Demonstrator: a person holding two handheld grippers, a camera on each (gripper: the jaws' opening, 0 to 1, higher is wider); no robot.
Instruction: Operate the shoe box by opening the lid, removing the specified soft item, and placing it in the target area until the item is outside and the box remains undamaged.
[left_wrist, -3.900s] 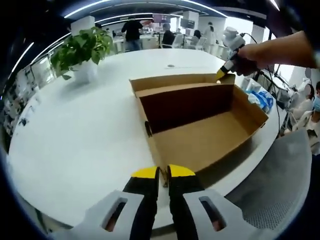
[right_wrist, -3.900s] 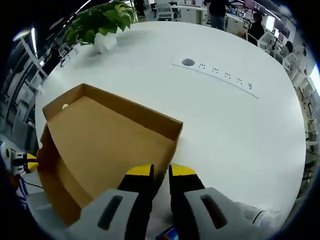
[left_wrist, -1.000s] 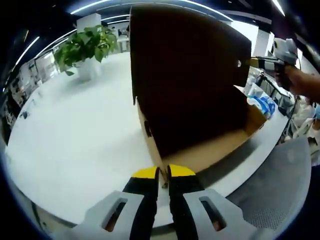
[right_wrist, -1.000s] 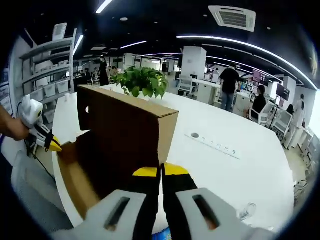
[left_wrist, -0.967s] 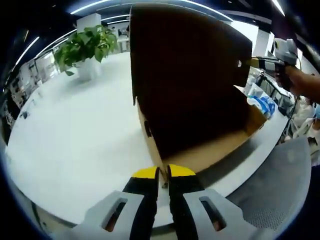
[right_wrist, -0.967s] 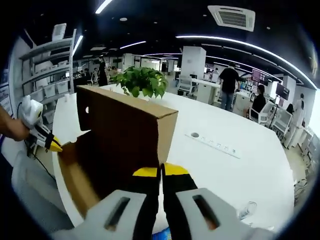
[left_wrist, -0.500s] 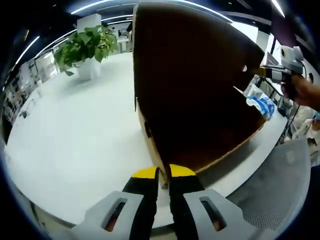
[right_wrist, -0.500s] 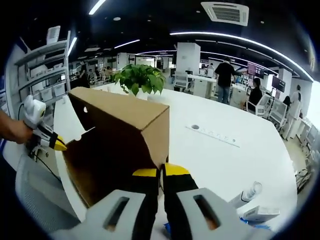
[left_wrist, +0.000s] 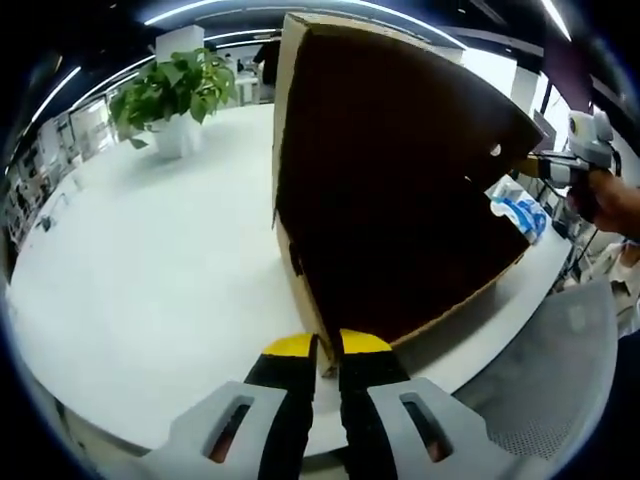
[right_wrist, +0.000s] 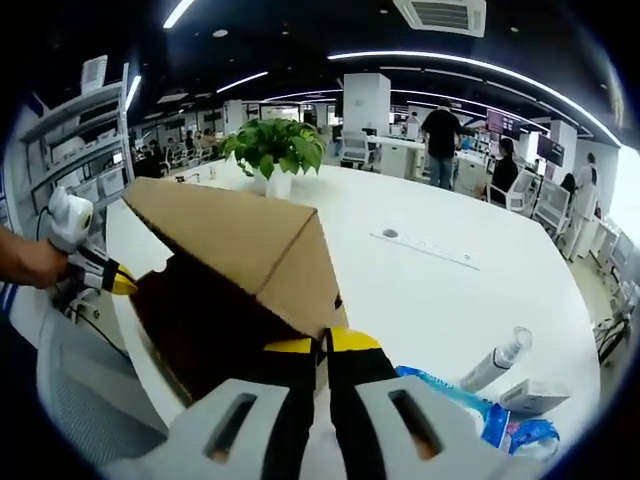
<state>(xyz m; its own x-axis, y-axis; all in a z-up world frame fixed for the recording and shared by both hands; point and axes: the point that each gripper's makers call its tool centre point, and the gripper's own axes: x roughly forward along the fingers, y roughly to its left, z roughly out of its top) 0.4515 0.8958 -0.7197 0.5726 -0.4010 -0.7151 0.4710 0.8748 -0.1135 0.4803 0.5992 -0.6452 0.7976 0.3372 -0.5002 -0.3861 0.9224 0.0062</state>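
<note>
A brown cardboard shoe box (left_wrist: 310, 290) stands on the white round table (left_wrist: 150, 260). Its hinged lid (left_wrist: 400, 170) is raised steeply and leans over the box, showing its dark underside and hiding the inside. My left gripper (left_wrist: 327, 350) is shut on the box's near wall at the corner. My right gripper (right_wrist: 322, 350) is shut on the lid's free corner, with the lid (right_wrist: 230, 235) sloping away from it. The right gripper (left_wrist: 545, 167) also appears at the lid's far edge in the left gripper view. The left gripper (right_wrist: 112, 283) sits at the box's left end in the right gripper view.
A potted plant (left_wrist: 170, 95) stands further along the table. Blue packets (right_wrist: 485, 418), a white tube (right_wrist: 497, 358) and a small carton (right_wrist: 535, 396) lie beside the box. A grey mesh chair (left_wrist: 560, 390) stands at the table edge. People stand at desks (right_wrist: 440, 135) behind.
The lid, lying flat open 3.9 s ago, has been swung up by my right gripper and now tips over the box. My left gripper has stayed at the box's corner.
</note>
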